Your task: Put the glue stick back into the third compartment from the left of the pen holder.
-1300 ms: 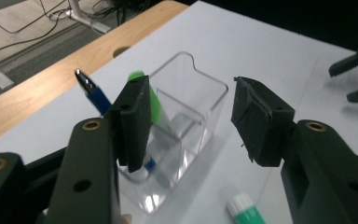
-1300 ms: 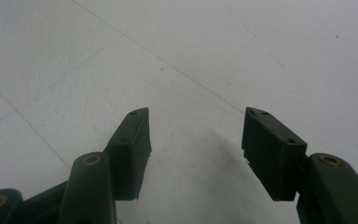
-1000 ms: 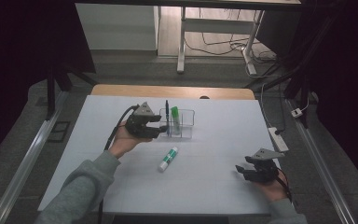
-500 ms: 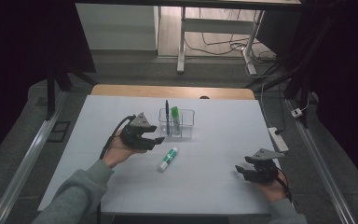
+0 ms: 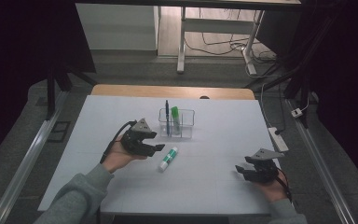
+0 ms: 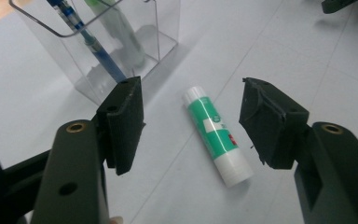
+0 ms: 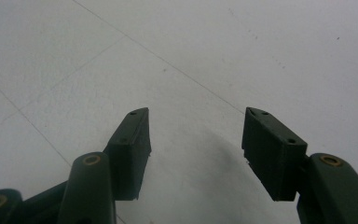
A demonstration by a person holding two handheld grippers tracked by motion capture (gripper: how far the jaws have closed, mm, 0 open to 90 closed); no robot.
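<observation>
A green-and-white glue stick (image 5: 168, 158) lies flat on the white table, just in front of a clear plastic box (image 5: 189, 128). My left gripper (image 5: 156, 147) hovers at the stick's left end. In the left gripper view its jaws (image 6: 193, 95) stand open on either side of the glue stick (image 6: 212, 133), not touching it, and they have just been opening. The clear box (image 6: 161, 35) holds a blue pen (image 6: 93, 46) and a green-capped stick (image 6: 116, 23). My right gripper (image 5: 240, 171) rests near the table's front right, open (image 7: 196, 130) over bare table.
The table (image 5: 214, 112) has a wooden strip along its far edge. A power strip (image 5: 278, 138) lies off its right edge. Metal rails run along both sides on the floor.
My left gripper has drawn back from the clear box toward me and lowered beside the glue stick. The right gripper has stayed put.
</observation>
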